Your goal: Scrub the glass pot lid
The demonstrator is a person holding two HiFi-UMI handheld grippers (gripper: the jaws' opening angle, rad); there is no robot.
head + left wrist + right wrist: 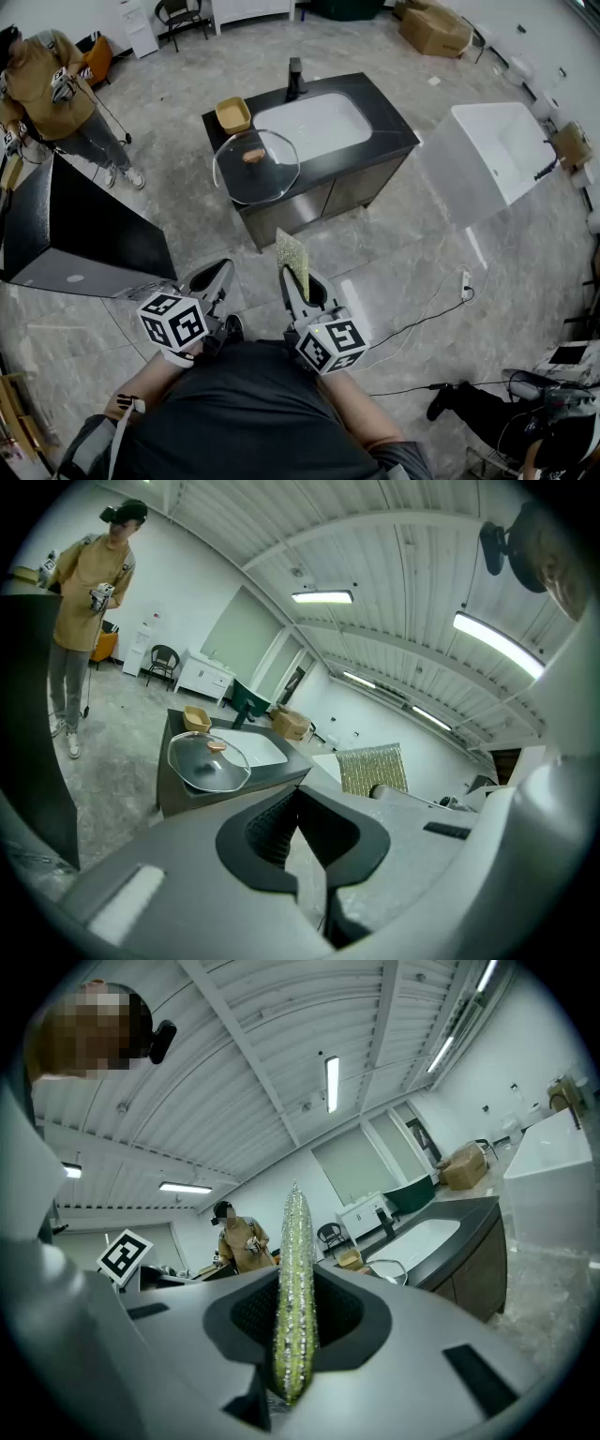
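Observation:
The glass pot lid [255, 169] with a wooden knob lies on the front left of a black vanity counter [375, 141], overhanging its edge. It also shows far off as the lid [208, 761] in the left gripper view and the lid [387, 1270] in the right gripper view. My right gripper [300, 283] is shut on a yellow-green glittery sponge [292, 253], held upright and edge-on as the sponge [294, 1288] between the jaws. My left gripper [214, 277] is shut and holds nothing; its jaws [300, 808] meet. Both grippers hang close to my body, well short of the counter.
A white sink [314, 125], a black faucet [295, 78] and a tan bowl [233, 114] share the counter. A white bathtub [506, 150] stands to the right and a black cabinet [84, 234] to the left. A person [47, 84] stands at the far left. Cables [422, 319] cross the floor.

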